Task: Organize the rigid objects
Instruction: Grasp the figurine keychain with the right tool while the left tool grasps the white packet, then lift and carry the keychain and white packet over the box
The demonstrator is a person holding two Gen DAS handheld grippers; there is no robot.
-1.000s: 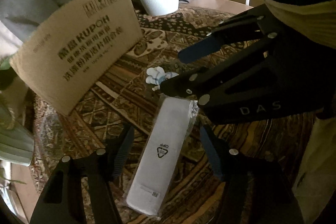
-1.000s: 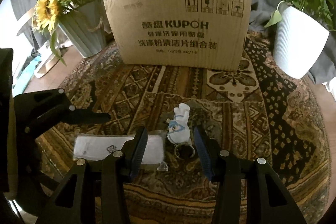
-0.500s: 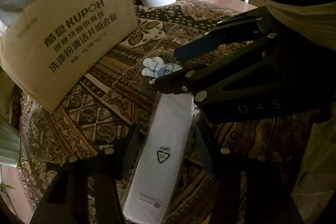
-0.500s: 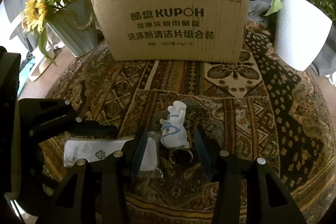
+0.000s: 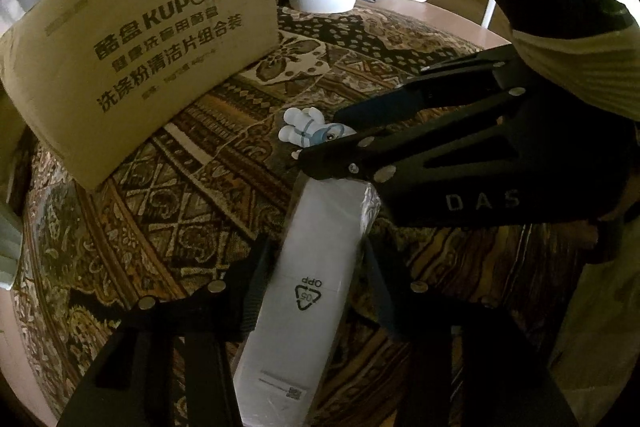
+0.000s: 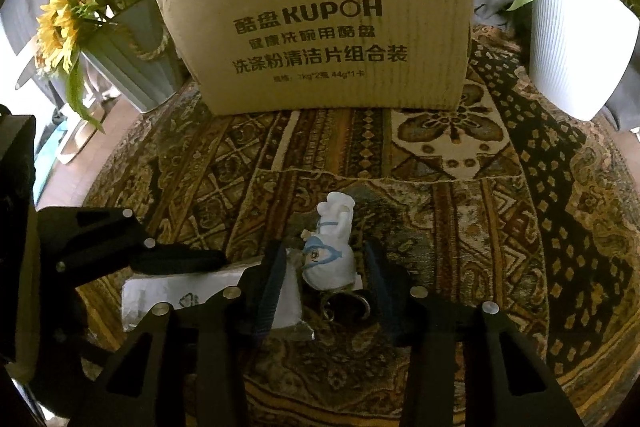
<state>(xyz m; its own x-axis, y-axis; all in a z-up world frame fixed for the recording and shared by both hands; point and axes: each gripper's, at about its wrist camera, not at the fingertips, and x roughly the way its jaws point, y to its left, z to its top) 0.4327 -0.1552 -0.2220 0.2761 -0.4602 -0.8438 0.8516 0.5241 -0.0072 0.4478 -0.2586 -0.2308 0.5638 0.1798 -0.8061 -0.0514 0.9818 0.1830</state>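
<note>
Wrapped white packet (image 5: 316, 267) lies flat on patterned tablecloth (image 6: 460, 219), figurine keychain (image 6: 332, 255) just beside its end. KUPOH carton (image 6: 320, 27) stands behind both; sunflower pot (image 6: 132, 67) left of carton, white planter (image 6: 576, 43) right.

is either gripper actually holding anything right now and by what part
Nothing is held. The left gripper straddles the white plastic-wrapped packet, and the right gripper straddles the white figurine keychain; both open.

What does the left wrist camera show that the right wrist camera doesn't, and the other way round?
Only the left wrist view shows the white packet full length, between the open left gripper. Only the right wrist view shows the sunflowers and the keyring below the figurine, which lies between the open right gripper. Both share the cardboard box, white pot and patterned cloth.
</note>
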